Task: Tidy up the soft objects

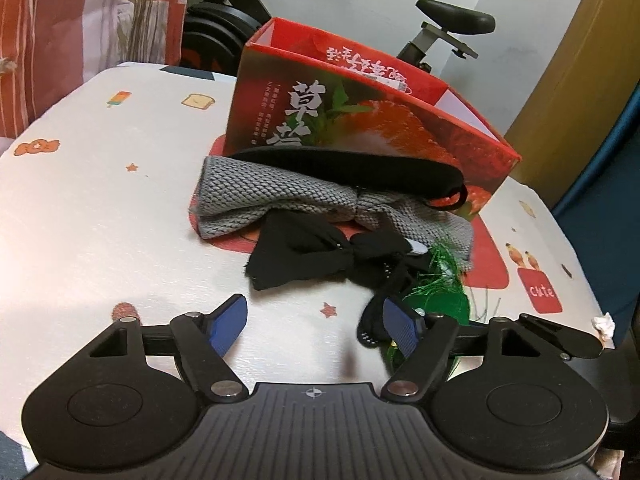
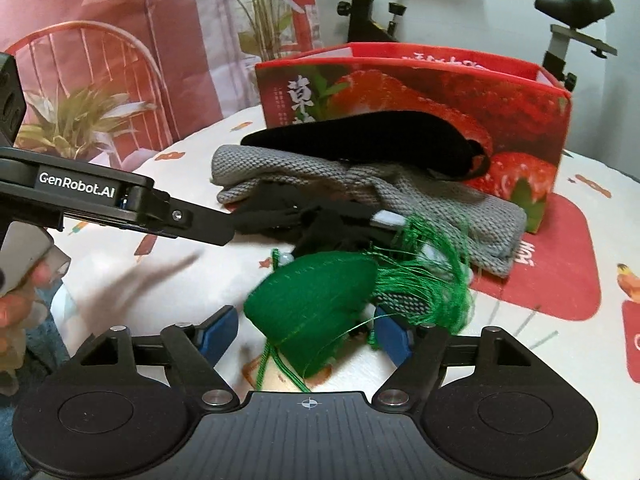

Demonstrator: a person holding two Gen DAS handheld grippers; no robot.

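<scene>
A soft pile lies in front of a red strawberry box (image 1: 360,128) (image 2: 420,92). On top is a black padded piece (image 1: 352,168) (image 2: 368,140), with a grey knitted cloth (image 1: 280,196) (image 2: 440,200) under it. In front lie a knotted black cloth (image 1: 304,252) and a green tasselled pouch (image 2: 312,304) (image 1: 440,284). My left gripper (image 1: 316,326) (image 2: 224,232) is open over bare tablecloth. Its right pad sits beside a black dotted sock (image 1: 370,326). My right gripper (image 2: 306,334) is open with the green pouch between its pads, and a gap shows at the left pad.
The table (image 1: 100,208) wears a white cartoon-print cover and ends close on the right, where a crumpled tissue (image 1: 604,324) lies. An exercise bike (image 1: 452,24) (image 2: 572,12) stands behind the box. A person's hand (image 2: 16,304) shows at the left edge, with plants and a curtain behind.
</scene>
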